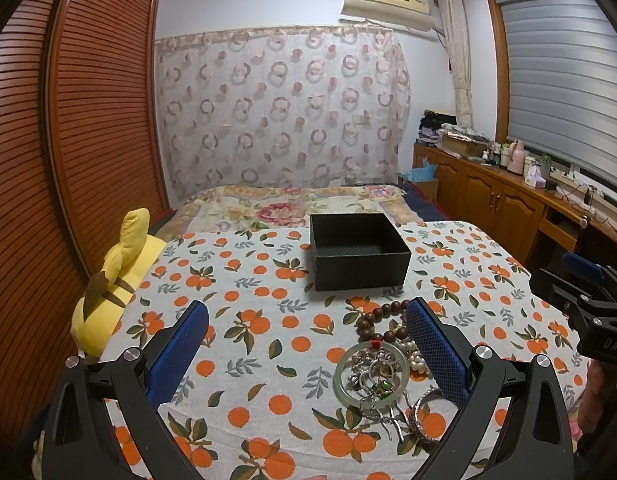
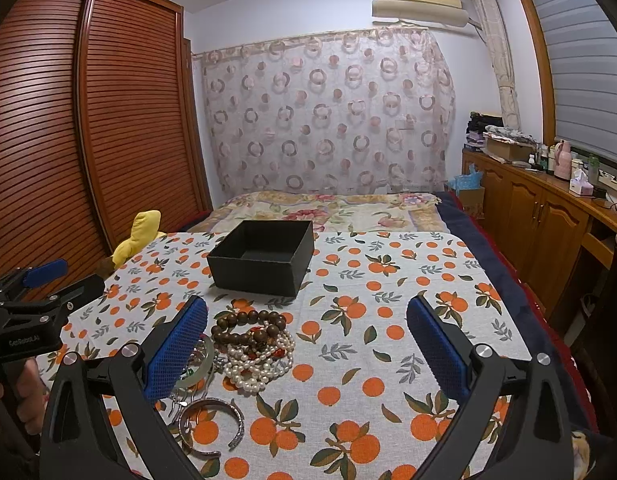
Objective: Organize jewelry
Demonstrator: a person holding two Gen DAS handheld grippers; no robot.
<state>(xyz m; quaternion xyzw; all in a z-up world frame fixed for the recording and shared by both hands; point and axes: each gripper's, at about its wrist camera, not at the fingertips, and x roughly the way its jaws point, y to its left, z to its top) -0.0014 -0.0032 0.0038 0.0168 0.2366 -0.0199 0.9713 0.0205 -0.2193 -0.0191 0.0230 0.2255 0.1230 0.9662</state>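
Note:
A pile of jewelry lies on the orange-print cloth: a pale green jade bangle (image 1: 371, 376), brown wooden beads (image 1: 382, 318) (image 2: 248, 326), white pearls (image 2: 260, 364) and a silver cuff (image 2: 212, 424). An empty black box (image 1: 358, 250) (image 2: 264, 256) stands behind the pile. My left gripper (image 1: 308, 352) is open, above the cloth, with the pile by its right finger. My right gripper (image 2: 308, 348) is open, with the pile by its left finger. Both are empty.
A yellow plush toy (image 1: 116, 276) lies at the table's left edge. A bed with a floral cover (image 2: 328, 208) is behind the table. A wooden wardrobe (image 1: 68, 120) is on the left and a cabinet (image 2: 540, 216) with bottles on the right.

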